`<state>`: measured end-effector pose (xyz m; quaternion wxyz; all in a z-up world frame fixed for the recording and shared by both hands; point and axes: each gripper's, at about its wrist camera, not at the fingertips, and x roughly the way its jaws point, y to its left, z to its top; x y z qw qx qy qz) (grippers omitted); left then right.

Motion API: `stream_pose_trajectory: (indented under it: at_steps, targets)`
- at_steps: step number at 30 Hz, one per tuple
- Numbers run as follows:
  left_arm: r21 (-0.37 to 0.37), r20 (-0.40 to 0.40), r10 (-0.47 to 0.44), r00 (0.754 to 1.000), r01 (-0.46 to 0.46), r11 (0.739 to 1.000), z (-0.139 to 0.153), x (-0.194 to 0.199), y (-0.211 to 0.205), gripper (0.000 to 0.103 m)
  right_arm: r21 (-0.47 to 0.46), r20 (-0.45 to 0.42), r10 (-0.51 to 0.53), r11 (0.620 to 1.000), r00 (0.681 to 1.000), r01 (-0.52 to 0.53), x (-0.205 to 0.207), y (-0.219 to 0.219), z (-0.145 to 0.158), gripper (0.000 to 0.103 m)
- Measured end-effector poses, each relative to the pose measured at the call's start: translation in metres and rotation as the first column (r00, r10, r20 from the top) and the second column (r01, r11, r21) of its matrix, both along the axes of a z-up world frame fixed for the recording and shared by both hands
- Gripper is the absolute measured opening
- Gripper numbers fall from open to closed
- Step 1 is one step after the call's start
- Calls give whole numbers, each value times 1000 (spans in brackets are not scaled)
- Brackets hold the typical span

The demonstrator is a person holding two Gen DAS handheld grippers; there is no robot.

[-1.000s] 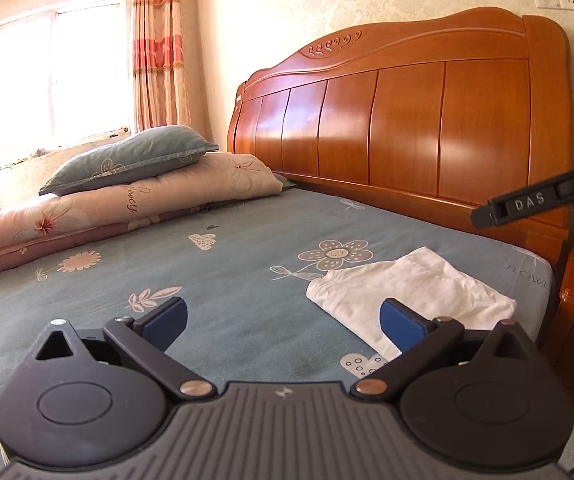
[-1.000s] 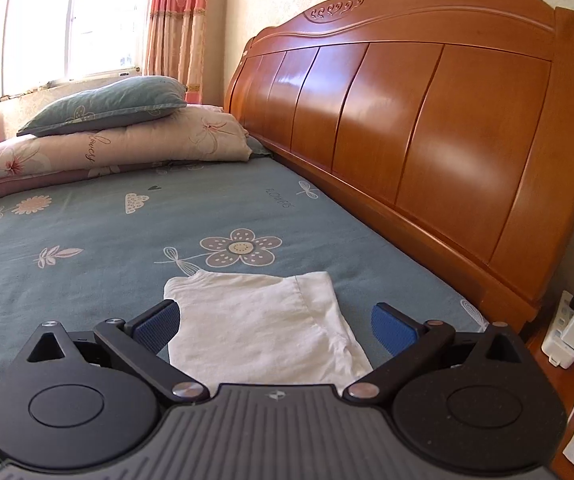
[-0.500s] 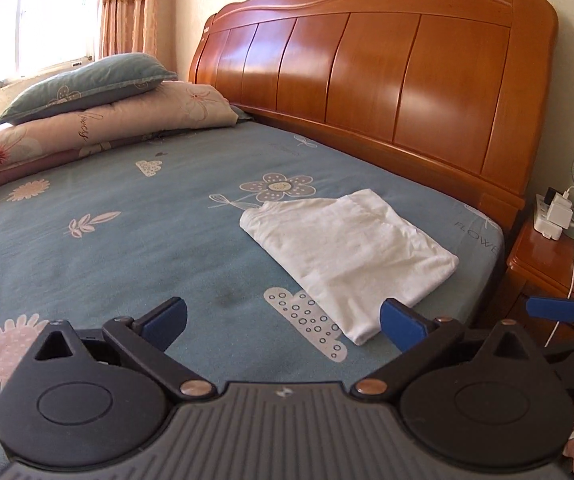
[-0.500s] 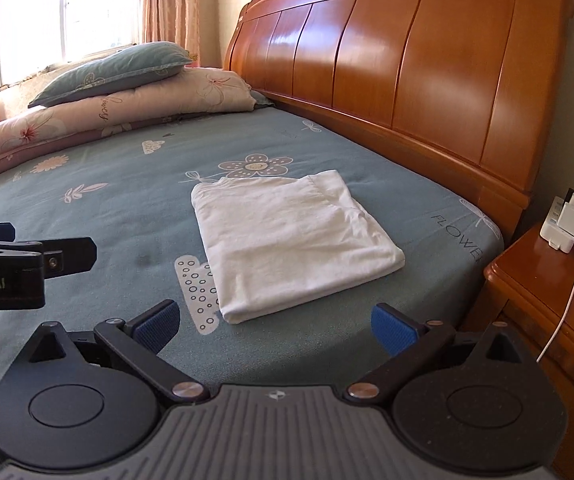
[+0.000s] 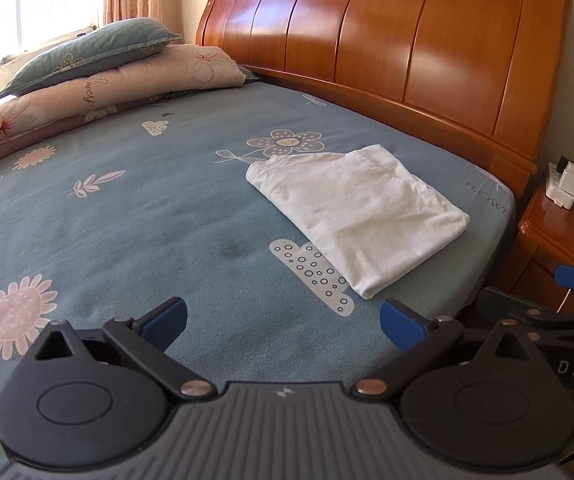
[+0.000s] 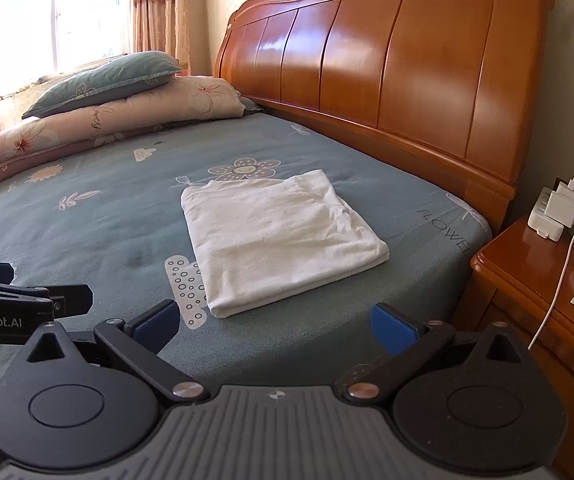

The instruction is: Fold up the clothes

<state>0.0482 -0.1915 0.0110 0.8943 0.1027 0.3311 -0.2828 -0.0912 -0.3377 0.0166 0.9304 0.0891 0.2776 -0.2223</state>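
Both grippers are now farther back from the folded shirt, which lies flat on the bed. Left gripper and right gripper stand wide open and hold nothing.

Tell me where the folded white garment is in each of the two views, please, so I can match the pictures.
Left wrist: the folded white garment lies right of centre, on the blue sheet near the bed's corner.
Right wrist: the garment lies about at centre, ahead of the open gripper.
Shared landmark: the grey flower print just beyond the garment's far edge.
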Motion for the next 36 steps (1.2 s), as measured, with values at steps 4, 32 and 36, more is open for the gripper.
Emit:
stream_pose_trajectory:
  at_steps: [4,32,36]
  targets:
    - [31,-8,4,1000,-3,1000,-1,-2,-4,102,6,7,-10,1000,1000,10,-2,-3,1,103]
    - [78,-11,-22,1000,23,997,-4,-7,-15,102,9,13,-41,999,999,41,-4,-7,1,103]
    - [78,-11,-20,1000,20,997,-4,-7,-15,102,9,12,-39,999,999,39,-3,-7,1,103]
